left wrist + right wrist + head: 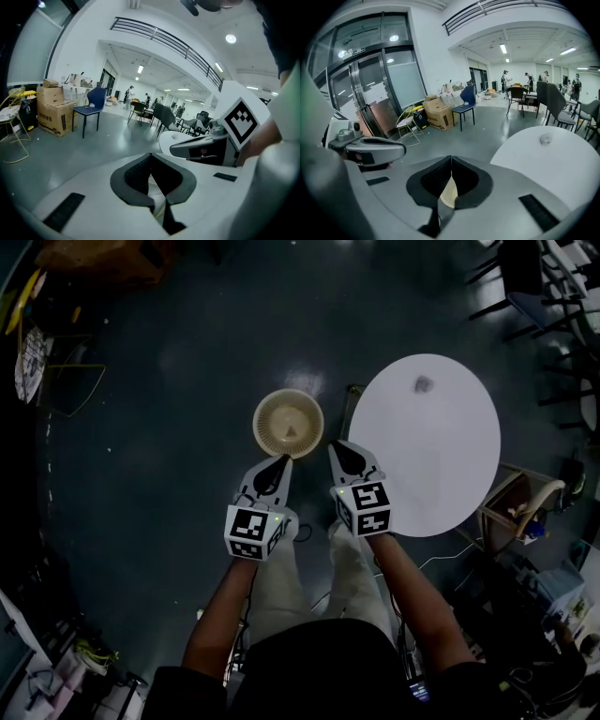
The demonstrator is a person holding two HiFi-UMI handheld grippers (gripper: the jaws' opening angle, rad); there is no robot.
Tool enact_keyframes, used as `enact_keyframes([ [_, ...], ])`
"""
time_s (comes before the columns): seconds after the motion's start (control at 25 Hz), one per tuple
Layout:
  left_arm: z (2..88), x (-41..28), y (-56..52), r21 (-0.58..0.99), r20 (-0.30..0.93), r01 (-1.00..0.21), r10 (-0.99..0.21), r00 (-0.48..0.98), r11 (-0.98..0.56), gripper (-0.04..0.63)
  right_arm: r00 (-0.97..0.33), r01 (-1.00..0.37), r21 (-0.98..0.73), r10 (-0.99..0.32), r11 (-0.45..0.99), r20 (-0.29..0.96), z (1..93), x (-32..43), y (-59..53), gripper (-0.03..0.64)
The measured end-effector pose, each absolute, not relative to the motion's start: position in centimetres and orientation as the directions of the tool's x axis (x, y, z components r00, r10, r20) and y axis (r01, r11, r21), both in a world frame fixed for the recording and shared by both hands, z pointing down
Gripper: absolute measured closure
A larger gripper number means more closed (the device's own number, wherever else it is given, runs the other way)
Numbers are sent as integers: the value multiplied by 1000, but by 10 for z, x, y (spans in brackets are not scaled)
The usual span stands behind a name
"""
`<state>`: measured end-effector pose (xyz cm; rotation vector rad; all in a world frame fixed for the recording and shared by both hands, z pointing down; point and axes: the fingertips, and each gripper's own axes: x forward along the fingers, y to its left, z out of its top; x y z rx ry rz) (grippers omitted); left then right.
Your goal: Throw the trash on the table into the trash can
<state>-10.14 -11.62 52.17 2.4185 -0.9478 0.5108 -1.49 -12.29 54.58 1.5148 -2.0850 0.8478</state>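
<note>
Holding two grippers side by side over the dark floor, I record the following.

- **Left gripper:** fingers pressed together, with nothing between them.
- **Right gripper:** fingers likewise closed tip to tip, and empty.
- **Trash can:** round, beige and ribbed, standing on the floor just ahead of the left fingertips and ahead-left of the right ones. Its weave shows through the gap beneath the closed right fingers in the right gripper view.
- **Table:** round and white, to the right of the right fingers, with its near edge beside that gripper.
- **Trash:** one small crumpled grey piece on the table's far part. It lies well ahead of the right fingertips and to their right, apart from both grippers.
- **Cardboard boxes and blue chair:** far ahead-left of the left fingers.
</note>
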Motion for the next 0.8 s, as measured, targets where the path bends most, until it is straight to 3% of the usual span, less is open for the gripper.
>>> enact_keyframes([
  [0.8, 502, 141, -101, 308, 450, -487, -326, 831, -817, 580, -91, -981, -190, -762, -43, 641, 533, 203, -69, 597],
])
